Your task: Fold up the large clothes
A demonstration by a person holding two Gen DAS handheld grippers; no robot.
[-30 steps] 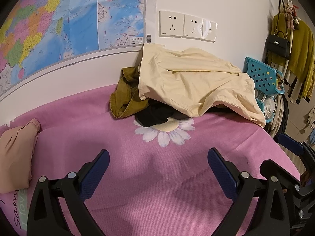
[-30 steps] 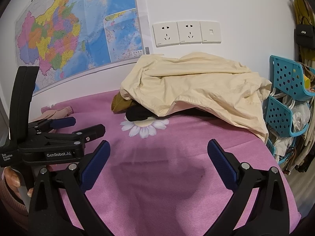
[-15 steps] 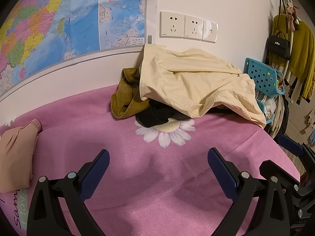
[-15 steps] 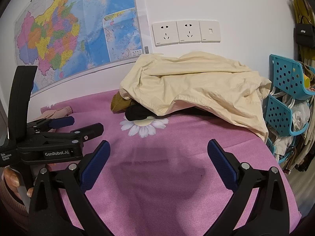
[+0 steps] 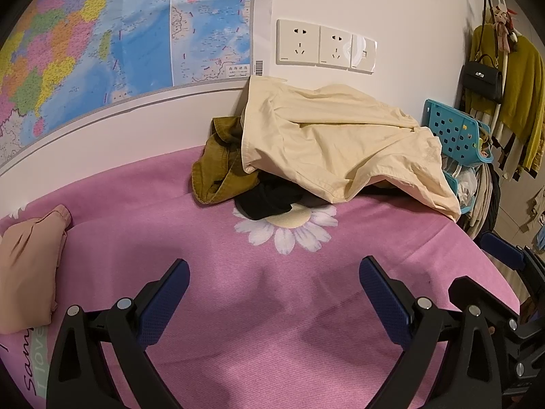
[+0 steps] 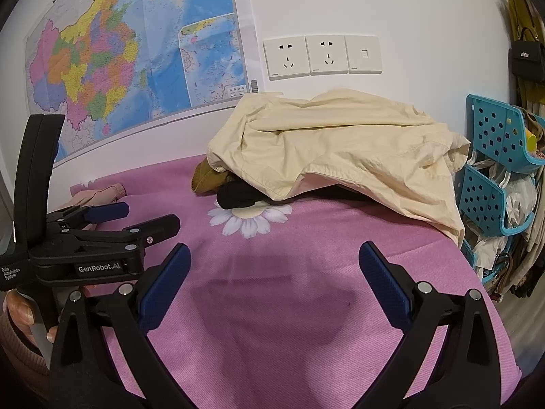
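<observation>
A heap of clothes lies against the wall at the far side of the pink bed cover point(image 5: 272, 323). A large cream garment point(image 5: 333, 139) point(image 6: 340, 150) drapes over an olive garment point(image 5: 218, 170) point(image 6: 204, 177) and a black garment point(image 5: 269, 199) point(image 6: 238, 196). A folded peach garment point(image 5: 27, 266) point(image 6: 98, 194) rests at the left. My left gripper point(image 5: 272, 293) hovers open over bare cover, well short of the heap. Just as far back, my right gripper point(image 6: 274, 277) is open with nothing in it. The left gripper point(image 6: 136, 218) shows in the right wrist view, held by a hand point(image 6: 20, 313).
A map point(image 6: 119, 58) and wall sockets point(image 6: 322, 55) hang on the wall behind the heap. Turquoise baskets point(image 6: 494, 170) point(image 5: 456, 133) stand at the bed's right edge. A black bag point(image 5: 482, 80) and hanging clothes are beyond them. A daisy print point(image 5: 289, 226) marks the cover.
Both grippers have drifted slightly toward the heap, which now looks a little nearer. Both stay open and the clothes have not moved.
</observation>
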